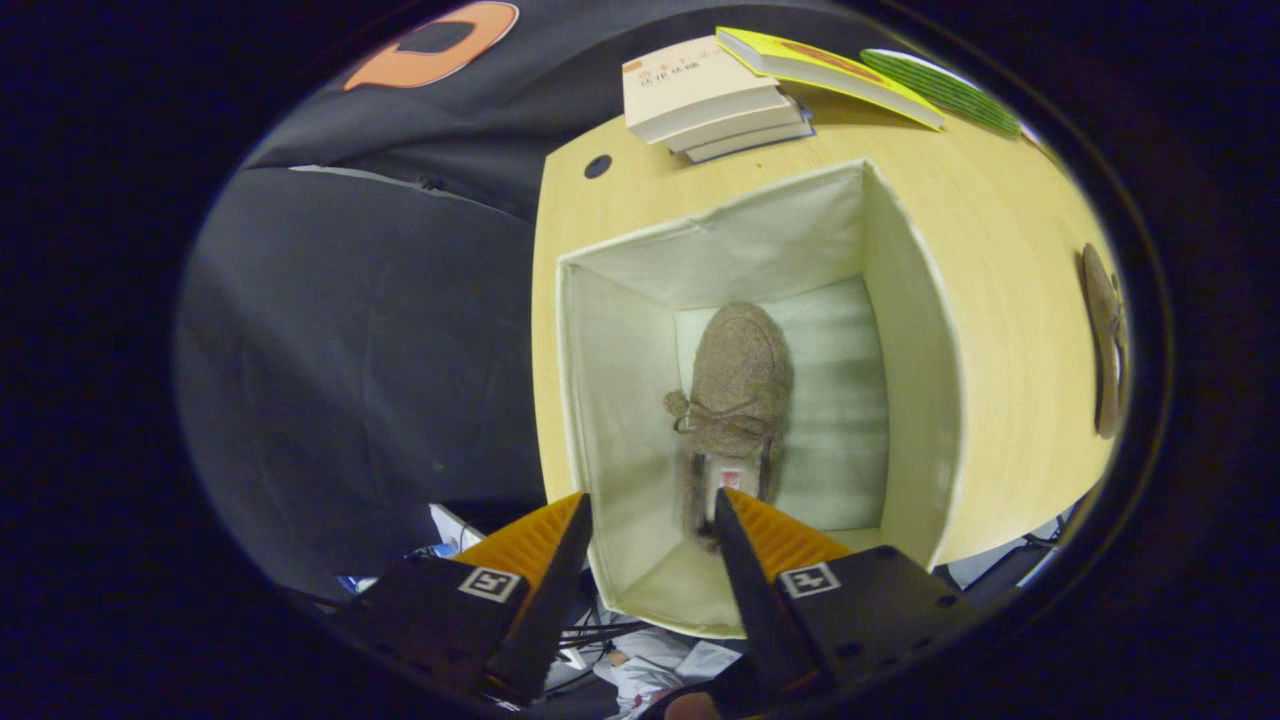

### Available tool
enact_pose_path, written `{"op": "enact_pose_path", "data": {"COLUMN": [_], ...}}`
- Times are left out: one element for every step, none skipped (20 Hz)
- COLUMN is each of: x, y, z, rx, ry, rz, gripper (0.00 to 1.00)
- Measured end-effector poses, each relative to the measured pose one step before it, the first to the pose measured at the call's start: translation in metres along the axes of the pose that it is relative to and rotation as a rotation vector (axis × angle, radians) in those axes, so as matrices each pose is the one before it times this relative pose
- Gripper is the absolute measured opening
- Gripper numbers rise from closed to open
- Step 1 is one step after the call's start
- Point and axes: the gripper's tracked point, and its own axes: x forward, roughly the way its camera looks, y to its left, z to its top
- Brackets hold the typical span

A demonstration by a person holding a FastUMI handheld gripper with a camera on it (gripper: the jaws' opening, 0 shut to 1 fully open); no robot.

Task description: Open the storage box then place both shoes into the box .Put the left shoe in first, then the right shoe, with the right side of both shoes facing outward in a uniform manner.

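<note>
The tan lace-up shoe (737,400) lay on the floor of the open fabric storage box (905,370), just ahead of and below your gripper (652,520), whose fingers were spread apart and clasped nothing. Your risk was catching the heel or the box's soft near wall with a finger, which could have tipped the shoe off its facing. The second shoe (1103,345) waited well off to your right on the wooden table (1010,250), with stacked books (715,100) beyond the box and clear of your path.

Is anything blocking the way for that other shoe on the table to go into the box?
Nothing visible does. The box is open, and the second shoe lies on bare table beside its wall. The first shoe inside leaves floor free. The gripper hangs open above.
</note>
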Motion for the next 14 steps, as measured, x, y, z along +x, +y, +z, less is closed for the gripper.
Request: {"op": "enact_pose_path", "data": {"x": [-0.00841,-0.00911,-0.01009,-0.01114,-0.01345,-0.01335,-0.01442,-0.01505,-0.01573,-0.01430,-0.01353,-0.01314,-0.01380,-0.01106], "y": [0.00132,-0.00069,-0.00175,-0.00319,-0.00316,-0.00533,-0.00548,-0.00869,-0.01063,-0.01574,-0.01773,-0.01769,-0.01742,-0.01940], "z": [0.00201,0.00207,0.00347,0.00338,0.00689,0.00645,0.00499,0.00533,0.00576,0.00806,0.00707,0.00428,0.00182,0.00243], "rx": [-0.01149,-0.01680,-0.02846,-0.04220,-0.04746,-0.04091,-0.03458,-0.02604,-0.02283,-0.01875,-0.01586,-0.00710,-0.00211,0.00452], "ry": [-0.01700,-0.02020,-0.03005,-0.03036,-0.04376,-0.04188,-0.03734,-0.03178,-0.03506,-0.04310,-0.03903,-0.02832,-0.01959,-0.01703], "rz": [0.00041,-0.00558,-0.00969,-0.01765,-0.00897,-0.01279,-0.00968,-0.01338,-0.01649,-0.02893,-0.02896,-0.02214,-0.01893,-0.01947], "gripper": [0.98,1.00,1.00,1.00,1.00,1.00,1.00,1.00,1.00,1.00,1.00,1.00,1.00,1.00]}}
